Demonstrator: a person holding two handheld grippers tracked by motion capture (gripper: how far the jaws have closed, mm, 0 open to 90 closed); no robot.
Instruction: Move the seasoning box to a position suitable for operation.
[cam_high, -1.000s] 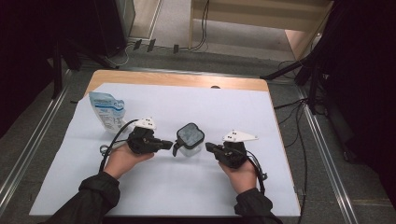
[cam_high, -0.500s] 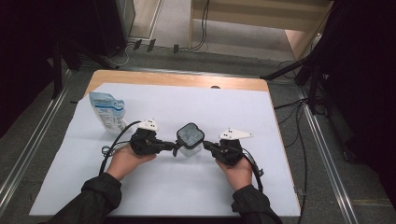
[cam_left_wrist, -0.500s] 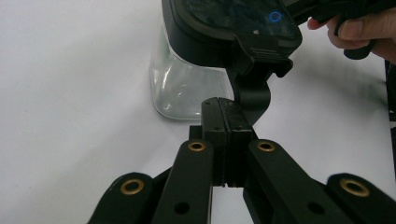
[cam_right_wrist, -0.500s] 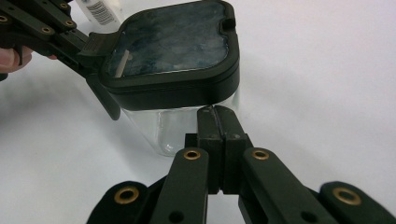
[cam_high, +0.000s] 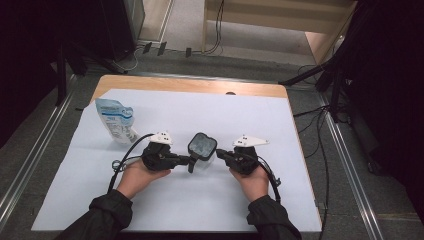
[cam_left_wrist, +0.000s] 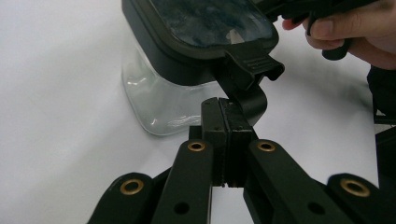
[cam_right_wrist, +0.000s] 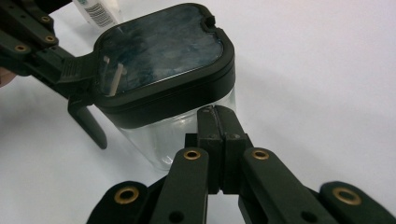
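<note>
Container (cam_high: 201, 151): clear square-sided jar, black lid (cam_right_wrist: 161, 53) with tinted window; upright on white sheet (cam_high: 200, 210), near middle of table, between both grippers. Latch handle (cam_left_wrist: 247, 79) at lid's edge, black, hanging down along jar wall on side facing left gripper.

Left gripper (cam_left_wrist: 225, 109): jaws pressed together, nothing between them; tips just under latch handle, touching or nearly touching it, contact not clear. Seen from above (cam_high: 189, 161) at jar's left side, held in left hand (cam_high: 140, 175), cable looping off toward table's left.

Right gripper (cam_right_wrist: 216, 119): jaws together, empty; tips against or just short of clear wall below lid rim, contact not certain. Seen from above (cam_high: 219, 153) at jar's right side, held in right hand (cam_high: 255, 182), grey three-cornered plate on top.

Pouch (cam_high: 116, 120): white and blue, printed, standing tilted on sheet, well left of jar and farther from person.

Sheet: white, covering most of wooden tabletop (cam_high: 190, 86); bare wood strip at far edge.

Sleeves (cam_high: 102, 217): dark, entering from bottom of high view.
</note>
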